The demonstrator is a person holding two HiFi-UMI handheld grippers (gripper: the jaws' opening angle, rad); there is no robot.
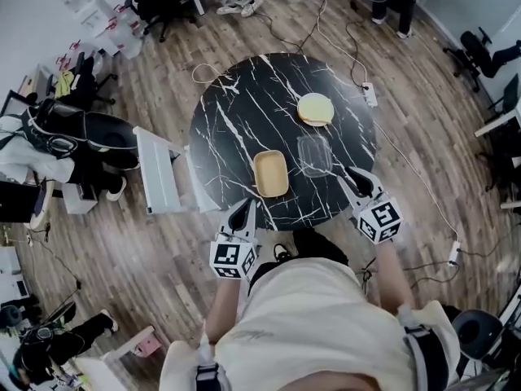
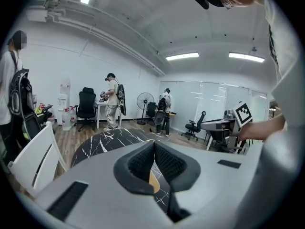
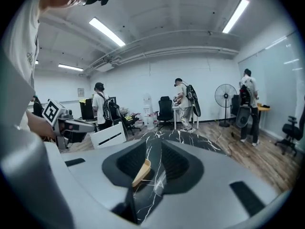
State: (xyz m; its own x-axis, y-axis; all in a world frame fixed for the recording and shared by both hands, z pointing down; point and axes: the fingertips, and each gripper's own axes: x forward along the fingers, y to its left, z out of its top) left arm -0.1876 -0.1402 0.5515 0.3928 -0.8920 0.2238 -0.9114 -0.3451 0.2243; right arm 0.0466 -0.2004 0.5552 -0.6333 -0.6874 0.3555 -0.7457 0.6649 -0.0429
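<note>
The person stands at the near edge of a round black table [image 1: 244,112] and holds a gripper in each hand.

The left gripper [image 1: 242,210] sits just over the table's near edge. Its two fingers are pressed together at the tips, and nothing is between them. Just past them, a bit to the right, a tan tray [image 1: 270,173] lies flat on the table.

The right gripper [image 1: 354,177] is over the near right edge of the table. Its fingers are a little apart, and only the table top shows in the gap. It holds nothing. A clear box [image 1: 314,155] lies close in front of it, a bit to the left. The tan tray and the clear box are side by side, near each other but not touching.

Farther back on the table lies a round yellow plate [image 1: 315,109], apart from the box.

A white chair [image 1: 159,169] stands by the table's left side. A white power strip [image 1: 370,94] lies on the wood floor [image 1: 423,137] past the table's far right edge. Far off in the room, other people stand by desks and black chairs.
</note>
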